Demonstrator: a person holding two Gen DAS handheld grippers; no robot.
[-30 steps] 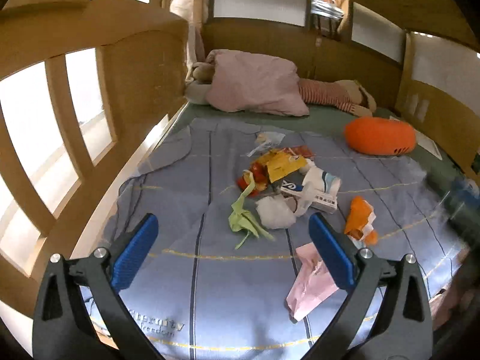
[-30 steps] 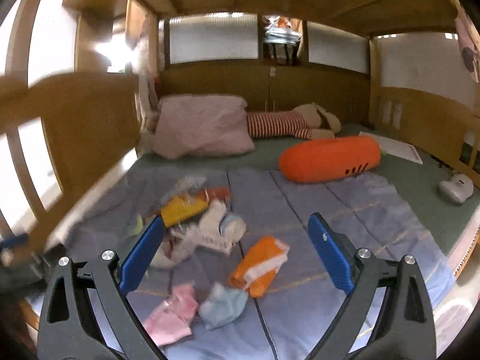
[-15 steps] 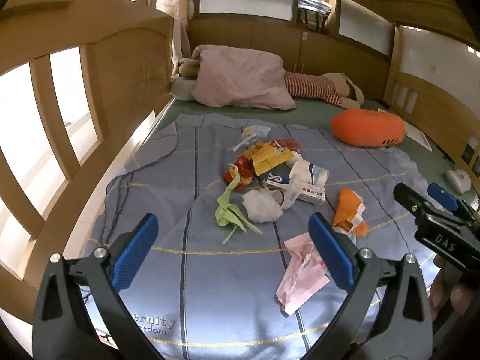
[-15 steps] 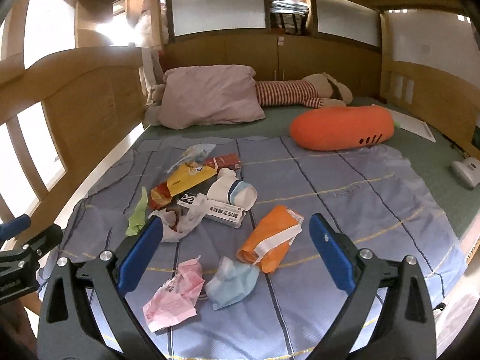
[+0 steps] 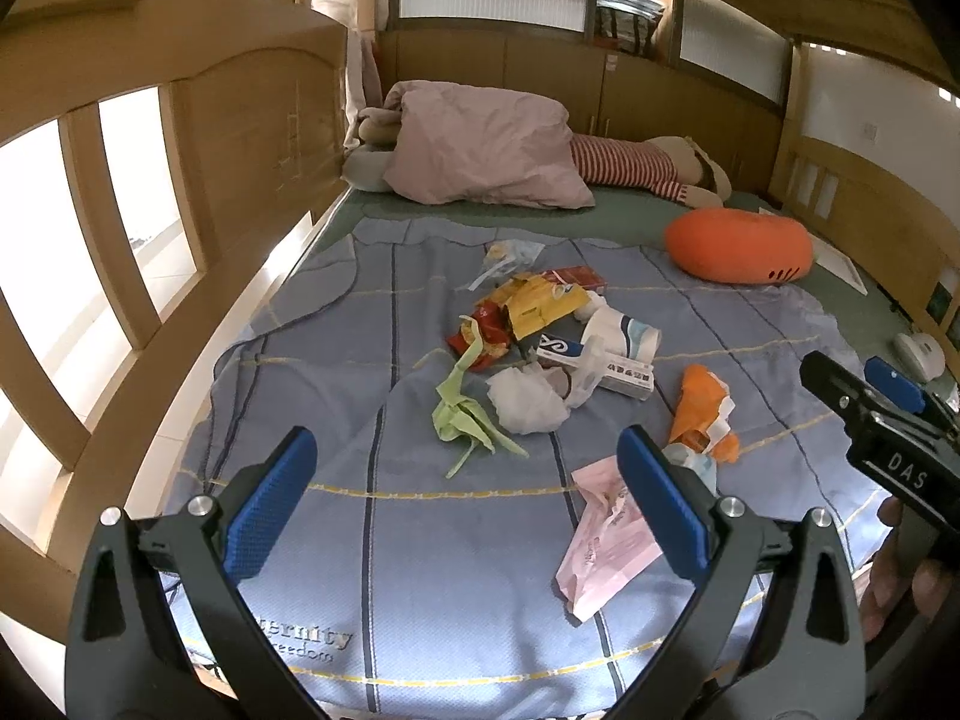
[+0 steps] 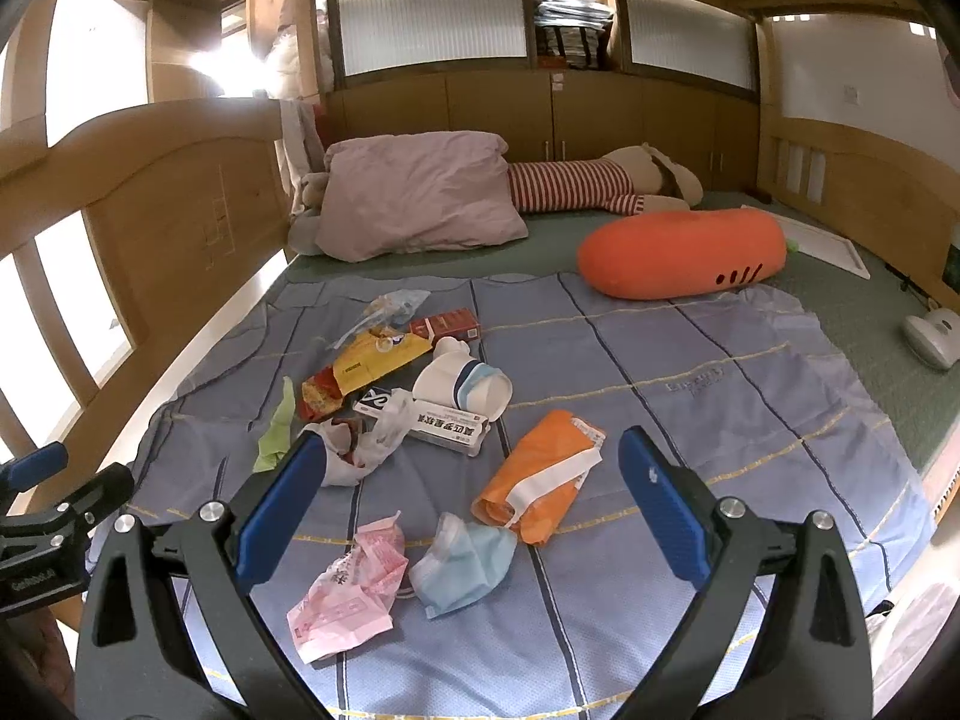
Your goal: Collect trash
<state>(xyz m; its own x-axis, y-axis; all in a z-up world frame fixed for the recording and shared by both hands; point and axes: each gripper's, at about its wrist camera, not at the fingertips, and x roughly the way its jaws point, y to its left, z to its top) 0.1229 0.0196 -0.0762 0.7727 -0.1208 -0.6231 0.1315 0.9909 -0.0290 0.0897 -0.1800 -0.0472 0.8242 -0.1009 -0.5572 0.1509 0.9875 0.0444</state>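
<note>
Trash lies scattered on a blue blanket (image 5: 372, 540): a pink wrapper (image 6: 348, 591), a light blue mask (image 6: 465, 561), an orange packet (image 6: 537, 483), a white plastic bag (image 5: 528, 399), a green scrap (image 5: 465, 414), a white box (image 6: 447, 425), a white cup (image 6: 465, 384), a yellow packet (image 5: 540, 303) and a red box (image 6: 450, 324). My left gripper (image 5: 465, 507) hovers open near the blanket's front edge, short of the green scrap. My right gripper (image 6: 471, 510) is open above the mask and pink wrapper. Nothing sits between either pair of fingers.
A wooden slatted bed rail (image 5: 120, 252) runs along the left. A pink pillow (image 5: 480, 150), a striped plush toy (image 5: 636, 165) and an orange carrot cushion (image 6: 681, 252) lie at the back. A white device (image 6: 933, 336) rests at the right edge.
Both grippers have steadied and drawn back slightly from the bed. The right gripper has come into the left wrist view at the right. The trash has not moved.
</note>
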